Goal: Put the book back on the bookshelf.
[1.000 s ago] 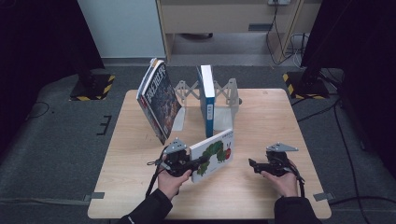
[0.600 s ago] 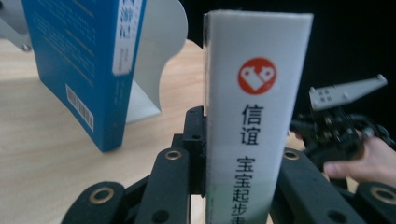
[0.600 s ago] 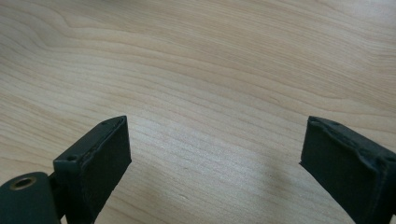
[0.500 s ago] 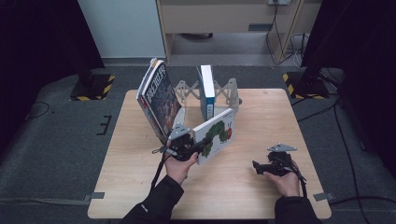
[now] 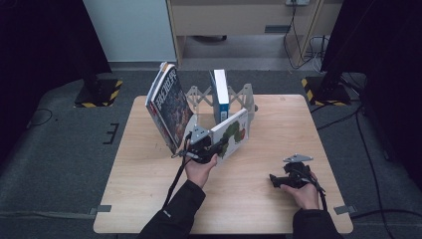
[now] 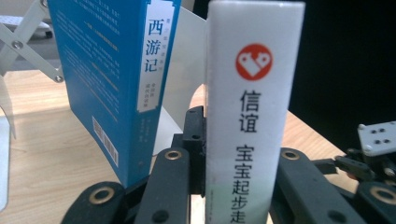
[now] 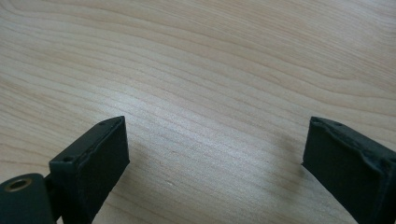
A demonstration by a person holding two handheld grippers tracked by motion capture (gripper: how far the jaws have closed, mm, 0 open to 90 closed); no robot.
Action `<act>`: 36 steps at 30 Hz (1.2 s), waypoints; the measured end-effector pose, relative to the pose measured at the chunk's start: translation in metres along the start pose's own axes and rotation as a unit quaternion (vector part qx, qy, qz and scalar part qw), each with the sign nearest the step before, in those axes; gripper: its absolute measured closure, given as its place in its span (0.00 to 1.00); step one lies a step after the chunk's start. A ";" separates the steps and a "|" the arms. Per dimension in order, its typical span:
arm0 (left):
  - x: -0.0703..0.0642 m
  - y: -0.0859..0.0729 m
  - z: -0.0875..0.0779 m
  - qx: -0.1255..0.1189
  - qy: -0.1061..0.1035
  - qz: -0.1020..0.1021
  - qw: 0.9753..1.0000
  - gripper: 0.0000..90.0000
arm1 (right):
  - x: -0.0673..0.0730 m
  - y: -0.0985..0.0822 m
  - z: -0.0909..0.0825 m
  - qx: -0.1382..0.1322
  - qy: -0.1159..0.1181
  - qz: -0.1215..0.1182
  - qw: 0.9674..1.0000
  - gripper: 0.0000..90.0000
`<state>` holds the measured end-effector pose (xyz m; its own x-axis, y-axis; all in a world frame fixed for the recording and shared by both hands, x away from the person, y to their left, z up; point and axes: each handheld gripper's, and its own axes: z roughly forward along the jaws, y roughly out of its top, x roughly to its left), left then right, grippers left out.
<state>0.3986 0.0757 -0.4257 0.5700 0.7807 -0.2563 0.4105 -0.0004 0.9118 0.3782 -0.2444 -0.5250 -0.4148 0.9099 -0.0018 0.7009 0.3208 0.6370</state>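
Observation:
My left gripper [image 5: 215, 146] is shut on the spine of a thin white picture book [image 5: 233, 130] and holds it upright, just in front of the white folding book rack [image 5: 245, 97]. In the left gripper view the white spine [image 6: 252, 107] stands between the jaws of the left gripper [image 6: 236, 186], close beside the blue book [image 6: 107, 79]. That blue book [image 5: 220, 93] stands upright in the rack. My right gripper [image 5: 276, 180] hovers low over the table's right front. The right gripper [image 7: 215, 149] has just been opening and has nothing between its jaws.
A large dark-covered book [image 5: 169, 107] leans at the rack's left end, close to my left hand. The wooden table [image 5: 278, 124] has bare room on its right half and front. Black stands and cables are on the floor around it.
My left gripper has carried the white book from the table's front toward the rack and tipped it more upright. The right hand has stayed about where it was.

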 end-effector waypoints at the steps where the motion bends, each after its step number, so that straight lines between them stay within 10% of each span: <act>1: 0.000 0.000 0.002 -0.001 0.002 0.001 1.000 0.83 | 0.000 0.000 0.001 0.000 -0.001 -0.001 1.000 0.08; 36: -0.006 -0.005 0.056 -0.009 0.066 0.006 0.998 0.82 | 0.001 -0.004 0.005 -0.003 0.003 -0.001 1.000 0.05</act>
<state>0.4331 0.0356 -0.4467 0.4753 0.8566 -0.2009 0.3899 -0.0004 0.9208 0.3782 -0.2438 -0.5317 -0.4196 0.9077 0.0017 0.6963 0.3207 0.6422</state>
